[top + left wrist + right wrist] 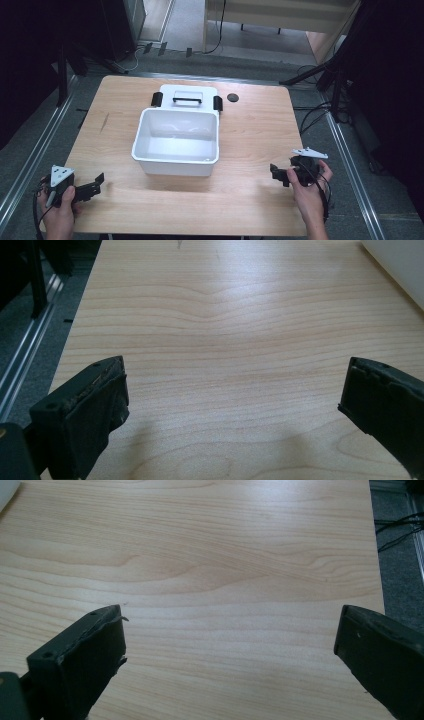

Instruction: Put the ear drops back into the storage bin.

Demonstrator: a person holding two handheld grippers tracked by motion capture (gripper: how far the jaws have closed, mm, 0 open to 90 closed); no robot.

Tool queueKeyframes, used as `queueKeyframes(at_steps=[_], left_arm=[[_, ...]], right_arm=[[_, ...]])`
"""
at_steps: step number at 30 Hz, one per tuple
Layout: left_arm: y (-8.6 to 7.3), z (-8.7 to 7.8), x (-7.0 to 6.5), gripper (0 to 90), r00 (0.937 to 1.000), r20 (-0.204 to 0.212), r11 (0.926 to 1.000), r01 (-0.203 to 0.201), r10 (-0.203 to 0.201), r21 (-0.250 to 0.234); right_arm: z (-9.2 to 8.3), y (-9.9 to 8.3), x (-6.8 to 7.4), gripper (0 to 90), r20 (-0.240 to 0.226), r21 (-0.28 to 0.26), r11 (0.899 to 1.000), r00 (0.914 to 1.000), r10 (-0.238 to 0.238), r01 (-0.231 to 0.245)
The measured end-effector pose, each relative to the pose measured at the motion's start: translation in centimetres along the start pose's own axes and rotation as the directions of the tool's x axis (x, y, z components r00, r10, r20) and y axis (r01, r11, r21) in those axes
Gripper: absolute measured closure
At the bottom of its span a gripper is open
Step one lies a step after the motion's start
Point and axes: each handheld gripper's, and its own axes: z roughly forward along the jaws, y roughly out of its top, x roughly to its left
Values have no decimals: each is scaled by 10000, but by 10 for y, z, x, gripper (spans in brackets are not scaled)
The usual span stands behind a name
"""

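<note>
An empty white plastic bin [176,160] stands in the middle of the wooden table [255,130]. Its white lid [186,93], with a black handle and black clips at both sides, lies flat right behind it. My left gripper [100,183] rests low over the front left corner of the table, open, with bare wood between its jaws [235,380]. My right gripper [276,175] is near the front right edge, also open and holding nothing [230,617]. Both point toward the table's middle.
A small round black disc [232,97] lies on the table right of the lid. The bin's white wall [400,265] shows at the top right of the left gripper view. Grey floor with metal rails and cables surrounds the table.
</note>
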Motion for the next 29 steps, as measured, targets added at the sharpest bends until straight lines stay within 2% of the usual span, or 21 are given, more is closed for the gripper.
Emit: queueKeyframes(at_steps=[3,6,9,12,14,17,20,22,24,29], left_arm=[[0,0,0,0,10000,-2,10000,-17,17,-2],[0,0,0,0,10000,-3,10000,-14,14,-8],[0,0,0,0,10000,3,10000,-17,17,7],[0,0,0,0,10000,3,10000,-3,3,19],[0,0,0,0,10000,3,10000,7,-7,45],[0,0,1,0,10000,16,10000,7,-7,29],[0,0,1,0,10000,21,10000,18,-18,71],[0,0,0,0,10000,43,10000,26,-27,76],[1,1,0,0,10000,54,10000,14,-15,65],[1,1,1,0,9999,90,10000,47,-48,58]], right_arm=[[1,-16,-5,1,117,-562,9984,9999,101,-94],[1,-32,-12,14,307,-1267,9917,9992,243,-202],[-1,-50,-21,83,681,-2057,9779,9964,514,-364],[-4,-67,-28,87,572,-2654,9622,9953,786,-608],[-4,-74,-31,88,420,-2806,9562,9942,991,-834],[-10,-78,-32,95,105,-3445,9324,9926,1208,-1099],[-11,-80,-34,125,74,-3593,9227,9883,1526,-1398],[-10,-81,-35,124,53,-3650,9202,9880,1543,-1417],[-9,-80,-33,125,108,-3630,9219,9887,1495,-1355],[-6,-79,-28,126,265,-3433,9351,9943,1037,-883]])
